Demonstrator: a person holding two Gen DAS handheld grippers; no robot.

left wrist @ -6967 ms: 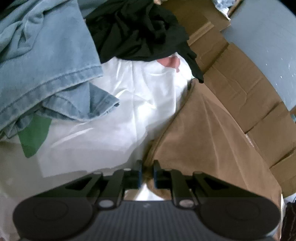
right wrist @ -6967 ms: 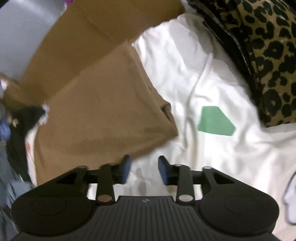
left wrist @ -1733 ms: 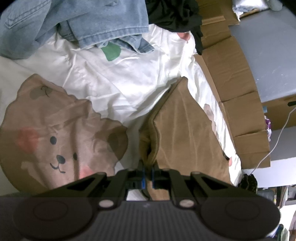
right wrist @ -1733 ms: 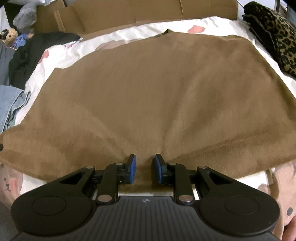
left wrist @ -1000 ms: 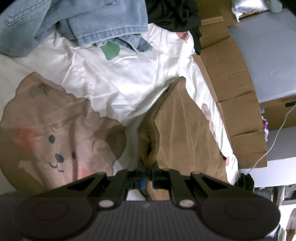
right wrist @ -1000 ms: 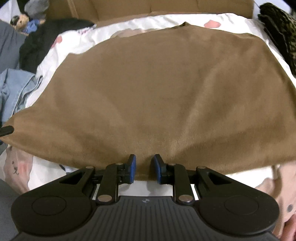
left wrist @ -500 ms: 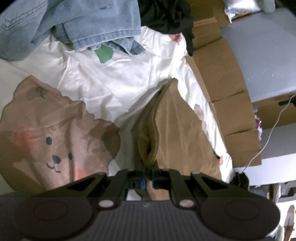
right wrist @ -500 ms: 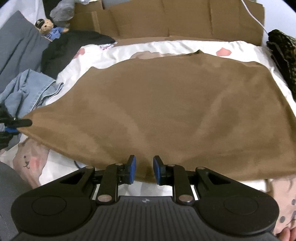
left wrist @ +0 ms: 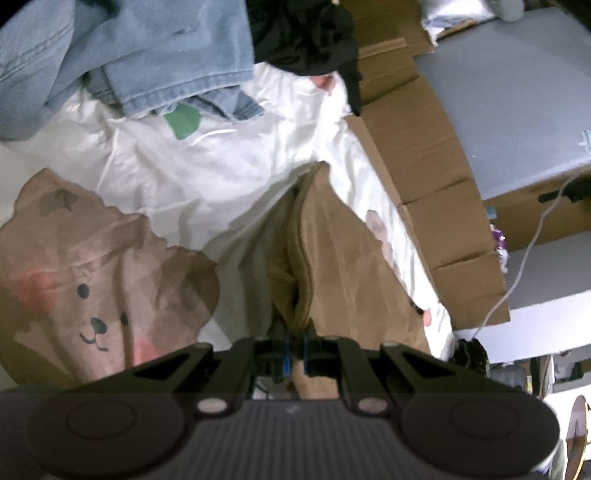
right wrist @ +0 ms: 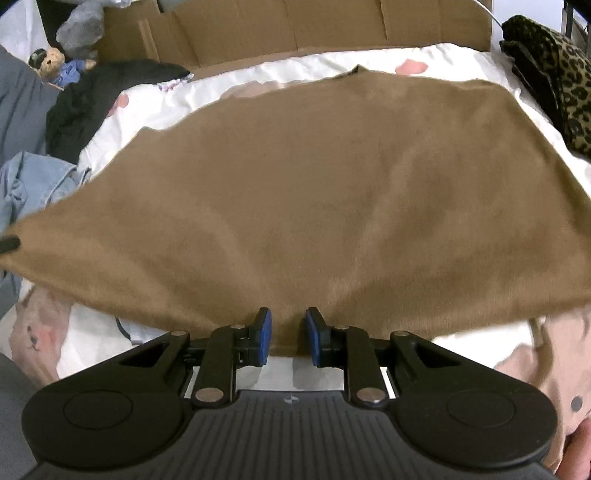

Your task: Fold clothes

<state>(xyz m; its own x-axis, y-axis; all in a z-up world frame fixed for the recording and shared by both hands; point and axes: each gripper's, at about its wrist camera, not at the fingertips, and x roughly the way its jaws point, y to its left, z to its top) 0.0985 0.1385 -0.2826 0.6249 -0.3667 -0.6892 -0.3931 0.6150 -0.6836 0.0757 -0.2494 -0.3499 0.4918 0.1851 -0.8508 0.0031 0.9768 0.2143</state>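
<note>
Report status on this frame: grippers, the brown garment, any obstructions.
Left gripper shut on brown garment edge. Right gripper part-closed on its near hem. Garment spread over the bedsheet. Jeans and leopard-print garment off to the sides.

Looks like a bedroom in a home: a bed w/ white sheet [left wrist: 236, 173] printed w/ a big cartoon bear face [left wrist: 92, 280] at 9 o'clock in left wrist view. Laundry heaped round it – denim [left wrist: 155, 55] at 11, black garment [left wrist: 306, 33] at 12, leopard-print fabric [right wrist: 561, 74] at 2 in right wrist view. Flattened cardboard [right wrist: 295, 26] lines the bed's far edge at 12; small teddy in blue outfit [right wrist: 55, 66] at 10. Cable [left wrist: 517, 273] at 3 in left wrist view
</note>
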